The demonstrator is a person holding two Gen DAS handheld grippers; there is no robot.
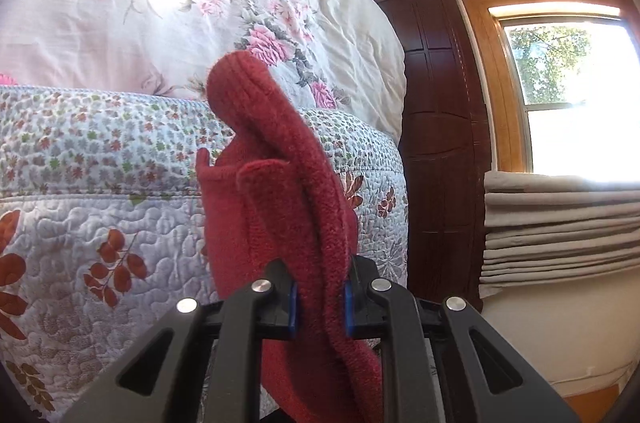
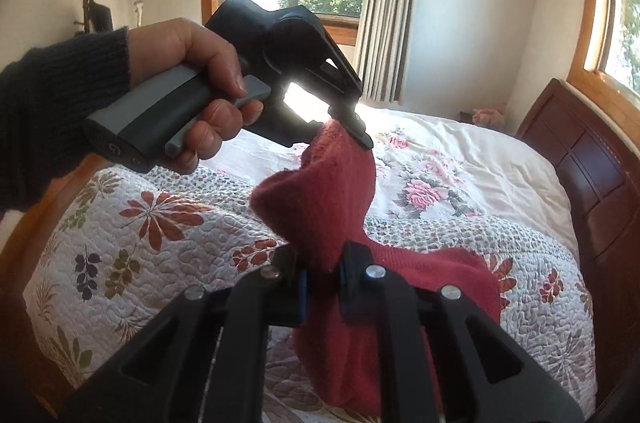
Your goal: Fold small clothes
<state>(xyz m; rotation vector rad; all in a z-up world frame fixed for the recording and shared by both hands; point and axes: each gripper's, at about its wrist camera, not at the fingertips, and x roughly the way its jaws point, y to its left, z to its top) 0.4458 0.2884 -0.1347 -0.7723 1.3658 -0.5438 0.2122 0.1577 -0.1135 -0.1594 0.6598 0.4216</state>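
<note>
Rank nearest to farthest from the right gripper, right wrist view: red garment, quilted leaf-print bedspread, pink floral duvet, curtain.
1. Red garment: clamped in the right gripper jaws, centre.
2. Quilted leaf-print bedspread: just below and to the left.
3. Pink floral duvet: beyond it, right.
4. Curtain: at the far wall by the window.

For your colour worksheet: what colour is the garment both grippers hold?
Dark red garment, best seen in the right wrist view.

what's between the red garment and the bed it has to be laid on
Nothing visible. The red garment hangs clamped in both the left tool and the right tool, above the open quilted bedspread.
</note>
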